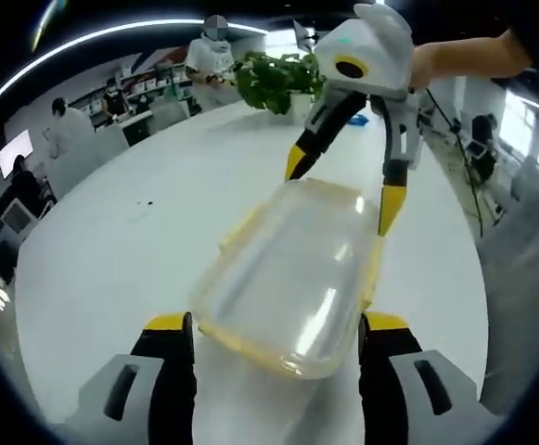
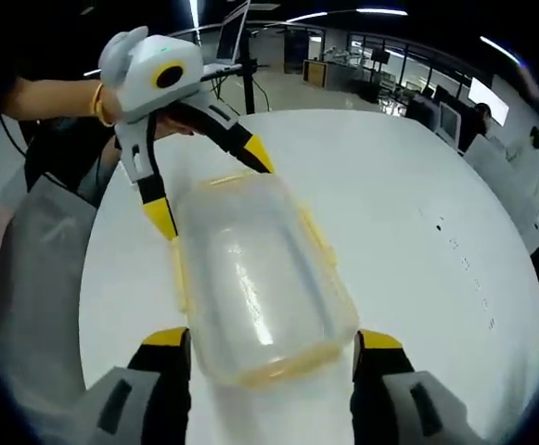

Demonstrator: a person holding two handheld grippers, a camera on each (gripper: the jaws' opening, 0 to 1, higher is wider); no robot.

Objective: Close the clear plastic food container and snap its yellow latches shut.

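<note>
Nearest in the left gripper view, left gripper [image 1: 276, 326] with yellow-tipped black jaws spread wide, flanking the near short end of the clear plastic food container [image 1: 292, 278]; contact with its sides not discernible. Container lay flat on the white tabletop [image 1: 111, 260], lid on top, pale yellow rim and latches [image 1: 235, 233] along the edges; whether snapped down could not be told. At the far end, right gripper [image 1: 341, 190] reached down from a bare forearm, jaws parted wide, one tip at the far-left corner, the other at the far-right edge. Beyond, a green plant [image 1: 274, 82] and seated people at desks. In the right gripper view, same layout mirrored: right gripper [image 2: 272, 345] jaws wide at either side of the container's [image 2: 255, 278] near end, left gripper [image 2: 209, 190] opposite with spread jaws at the far corners, tabletop [image 2: 417, 232] stretching away towards office desks.
</note>
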